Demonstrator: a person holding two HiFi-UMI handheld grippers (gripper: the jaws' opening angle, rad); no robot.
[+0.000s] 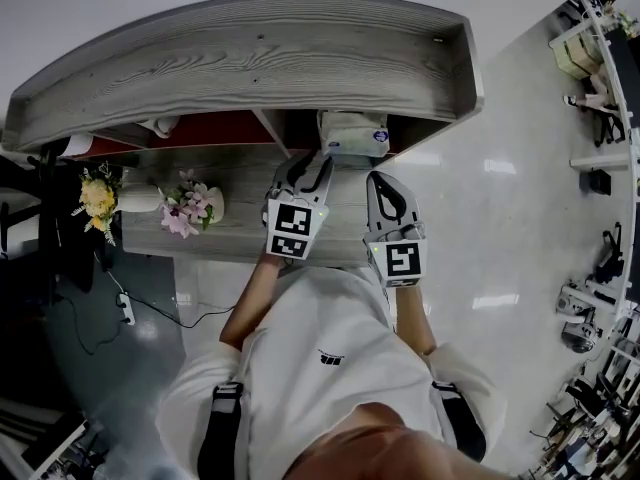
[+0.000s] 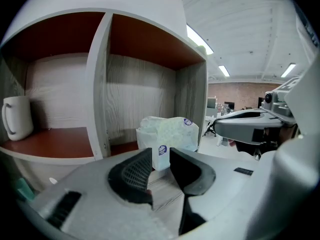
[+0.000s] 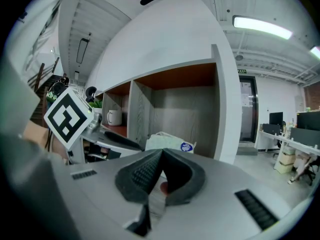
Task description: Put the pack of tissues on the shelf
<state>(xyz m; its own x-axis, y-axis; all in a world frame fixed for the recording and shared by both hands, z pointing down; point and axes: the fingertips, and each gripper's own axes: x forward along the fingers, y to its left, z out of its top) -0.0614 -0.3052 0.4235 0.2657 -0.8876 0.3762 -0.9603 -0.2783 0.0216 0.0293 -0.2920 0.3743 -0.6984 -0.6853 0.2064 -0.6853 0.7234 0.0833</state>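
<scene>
Left gripper view shows the pack of tissues (image 2: 167, 134) standing at lower centre, on the floor of the right-hand compartment of the shelf (image 2: 97, 84), close to its front edge. The left gripper (image 2: 161, 156) sits just in front of it with its jaws apart, and neither pad presses on the wrap. The right gripper (image 3: 161, 154) hangs beside it with its jaws together on nothing. Judged from this, the placing looks done and the step in hand is the let-go. The next move calls for drawing the left gripper straight back, so the ribbed pads do not catch the wrap and drag the pack off the edge. The pack is a soft, pale, crinkled plastic bundle with small blue round labels, likely light and easily tipped. The shelf is grey wood-grain board with reddish-brown inner faces, and a smooth white mug (image 2: 15, 116) stands in the left compartment.
</scene>
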